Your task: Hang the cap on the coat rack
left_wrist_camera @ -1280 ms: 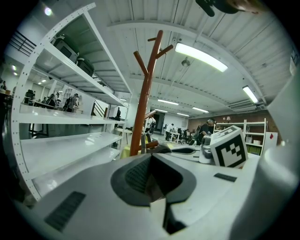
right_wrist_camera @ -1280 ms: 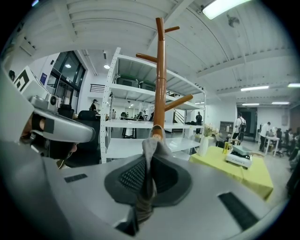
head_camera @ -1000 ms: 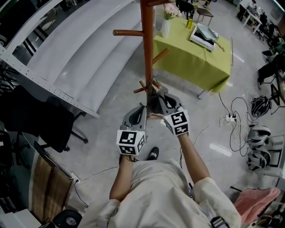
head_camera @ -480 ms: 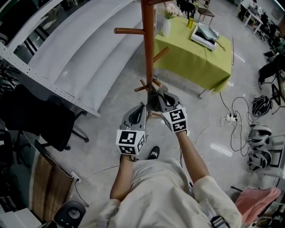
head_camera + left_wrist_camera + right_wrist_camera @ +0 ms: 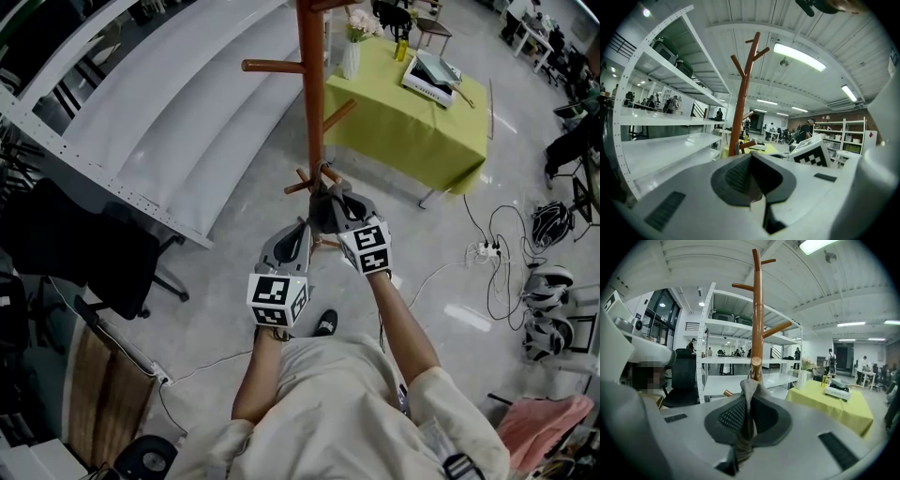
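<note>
The brown wooden coat rack [image 5: 312,94] rises straight ahead, with short lower pegs [image 5: 298,186] just beyond my grippers. A dark grey cap [image 5: 325,211] hangs bunched against the pole at those pegs. My right gripper [image 5: 337,208] is shut on a fold of the cap's grey fabric [image 5: 749,394], which sticks up between its jaws right below a peg end [image 5: 755,363]. My left gripper [image 5: 302,228] sits beside the cap on the left. Its jaws [image 5: 752,173] look shut, and no fabric shows clearly in them. The pole [image 5: 740,108] stands just past them.
A table with a green cloth [image 5: 412,122] holds a vase [image 5: 349,52] and a box behind the rack. White shelving [image 5: 141,122] runs along the left, with a black chair [image 5: 75,253] below it. Cables and a power strip [image 5: 483,248] lie on the floor at right.
The right gripper has edged slightly forward and left, carrying the cap closer to the pole's lower pegs. The left gripper has barely moved.
</note>
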The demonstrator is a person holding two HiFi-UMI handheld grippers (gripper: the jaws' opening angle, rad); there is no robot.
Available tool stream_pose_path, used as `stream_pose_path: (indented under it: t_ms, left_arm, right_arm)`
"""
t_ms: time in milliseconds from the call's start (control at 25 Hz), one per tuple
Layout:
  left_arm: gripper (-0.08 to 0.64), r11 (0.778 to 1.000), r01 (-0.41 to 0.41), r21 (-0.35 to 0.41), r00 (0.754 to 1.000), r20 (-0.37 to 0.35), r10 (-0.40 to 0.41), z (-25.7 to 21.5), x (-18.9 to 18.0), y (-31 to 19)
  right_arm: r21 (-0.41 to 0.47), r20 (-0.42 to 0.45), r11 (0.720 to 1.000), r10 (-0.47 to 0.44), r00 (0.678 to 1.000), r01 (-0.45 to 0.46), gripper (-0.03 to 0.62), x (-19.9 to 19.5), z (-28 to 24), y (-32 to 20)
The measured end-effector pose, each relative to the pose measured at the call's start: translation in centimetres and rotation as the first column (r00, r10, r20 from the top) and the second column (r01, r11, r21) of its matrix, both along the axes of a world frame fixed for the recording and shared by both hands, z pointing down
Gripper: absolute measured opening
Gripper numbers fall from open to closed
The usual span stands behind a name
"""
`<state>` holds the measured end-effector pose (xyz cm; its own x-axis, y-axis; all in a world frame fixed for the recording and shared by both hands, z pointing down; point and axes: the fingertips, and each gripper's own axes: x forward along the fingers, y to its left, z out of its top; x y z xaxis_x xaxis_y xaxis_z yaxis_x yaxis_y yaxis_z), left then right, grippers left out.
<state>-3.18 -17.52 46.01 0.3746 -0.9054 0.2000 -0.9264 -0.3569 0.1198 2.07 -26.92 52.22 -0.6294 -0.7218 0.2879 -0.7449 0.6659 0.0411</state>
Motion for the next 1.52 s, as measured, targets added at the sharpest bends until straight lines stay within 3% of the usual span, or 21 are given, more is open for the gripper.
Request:
stream_pose_path:
  t_ms: [520, 1120, 1520]
  left_arm:
    - [0.008, 1.000, -0.007, -0.014, 1.000, 0.010, 0.007, 0.4, -0.1, -0.2]
    - [0.008, 0.999, -0.004, -0.034, 1.000, 0.011, 0.005, 1.4, 0.3, -0.4]
    - [0.008, 0.999, 0.000, -0.037, 1.000, 0.005, 0.001, 1.7, 0.5, -1.1]
  right_arm:
    - [-0.031, -0.027, 0.999, 0.010, 1.000, -0.011, 0.012, 0.0, 1.8, 0.2]
    - [-0.073, 0.017, 0.996, 0.051, 0.999, -0.050, 0.014, 1.1, 3.1, 1.1]
    - [-0.086, 0.039, 0.995, 0.061, 0.997, -0.058, 0.067, 2.0, 2.6, 2.3]
